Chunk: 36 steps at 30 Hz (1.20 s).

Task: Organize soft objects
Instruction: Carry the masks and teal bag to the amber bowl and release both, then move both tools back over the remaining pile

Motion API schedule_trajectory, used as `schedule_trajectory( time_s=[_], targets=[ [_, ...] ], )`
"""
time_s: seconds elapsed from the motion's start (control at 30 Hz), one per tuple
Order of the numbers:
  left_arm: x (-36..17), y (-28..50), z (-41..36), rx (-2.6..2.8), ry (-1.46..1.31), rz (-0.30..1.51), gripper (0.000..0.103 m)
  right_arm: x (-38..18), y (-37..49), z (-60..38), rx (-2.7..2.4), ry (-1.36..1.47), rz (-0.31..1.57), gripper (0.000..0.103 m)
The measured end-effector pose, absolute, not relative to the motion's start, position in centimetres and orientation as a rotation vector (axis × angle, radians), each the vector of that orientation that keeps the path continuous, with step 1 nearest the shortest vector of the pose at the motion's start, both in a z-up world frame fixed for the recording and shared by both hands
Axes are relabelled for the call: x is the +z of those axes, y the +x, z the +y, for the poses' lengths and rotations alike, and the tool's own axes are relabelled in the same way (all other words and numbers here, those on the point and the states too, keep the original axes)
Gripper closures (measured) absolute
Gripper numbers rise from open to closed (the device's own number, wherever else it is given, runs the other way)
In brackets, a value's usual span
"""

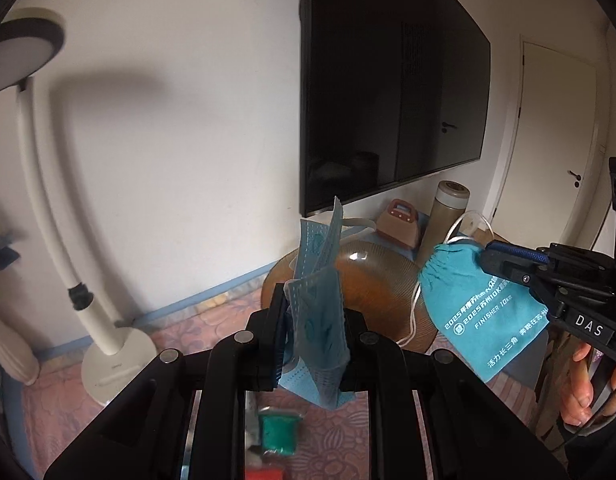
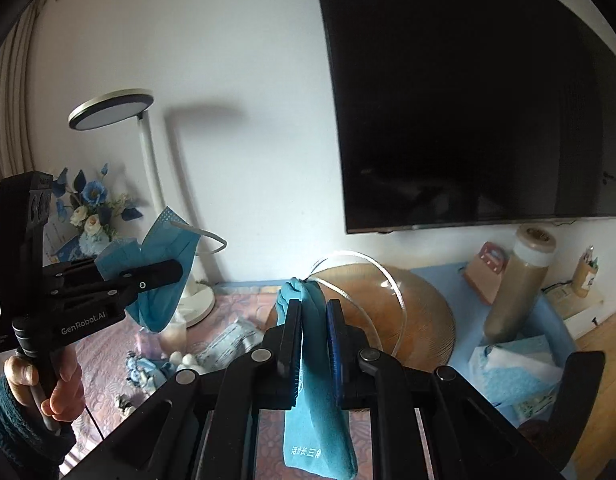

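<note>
My left gripper (image 1: 313,320) is shut on a light blue face mask (image 1: 317,280), which stands crumpled between the jaws above the table. It also shows in the right wrist view (image 2: 164,276), held at the left. My right gripper (image 2: 313,320) is shut on a teal drawstring pouch (image 2: 315,400) with white print and a white cord. In the left wrist view the pouch (image 1: 479,304) hangs from the right gripper (image 1: 487,260) at the right, above a brown woven tray (image 1: 371,280).
A pink patterned cloth (image 1: 196,328) covers the table. A white desk lamp (image 1: 108,340) stands at left. A dark TV (image 2: 467,100) hangs on the wall. A tall bottle (image 2: 515,280), a pink box (image 2: 487,268), tissues (image 2: 511,372) and small toys (image 2: 148,368) lie about.
</note>
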<state>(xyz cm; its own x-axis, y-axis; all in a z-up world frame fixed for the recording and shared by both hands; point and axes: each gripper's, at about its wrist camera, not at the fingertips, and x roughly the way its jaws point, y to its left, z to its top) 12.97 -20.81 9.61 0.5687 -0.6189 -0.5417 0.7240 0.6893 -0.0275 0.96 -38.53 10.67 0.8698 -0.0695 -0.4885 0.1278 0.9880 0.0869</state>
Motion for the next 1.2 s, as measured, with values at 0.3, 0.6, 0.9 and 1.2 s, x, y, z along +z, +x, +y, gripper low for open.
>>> schedule_trajectory(
  time_s=[0.3,0.6,0.9,1.2],
  targets=[
    [3.9,17.0,-30.1,-0.806,0.319,0.646,0.069,7.9,7.5,-43.2,-0.165,0.178,0.603,0.091],
    [4.0,18.2,-29.6,-0.76,0.273,0.61,0.008,6.8,9.8,-45.5,-0.215,0.197,0.633,0.045],
    [6.6,16.0,-23.2,-0.704,0.191,0.56,0.008,6.8,7.3,-40.9,-0.14,0.149,0.641,0.035],
    [10.7,10.2,-9.5,-0.524,0.145,0.462,0.003,8.2,3.0,-31.7,-0.013,0.061,0.54,0.0]
  ],
)
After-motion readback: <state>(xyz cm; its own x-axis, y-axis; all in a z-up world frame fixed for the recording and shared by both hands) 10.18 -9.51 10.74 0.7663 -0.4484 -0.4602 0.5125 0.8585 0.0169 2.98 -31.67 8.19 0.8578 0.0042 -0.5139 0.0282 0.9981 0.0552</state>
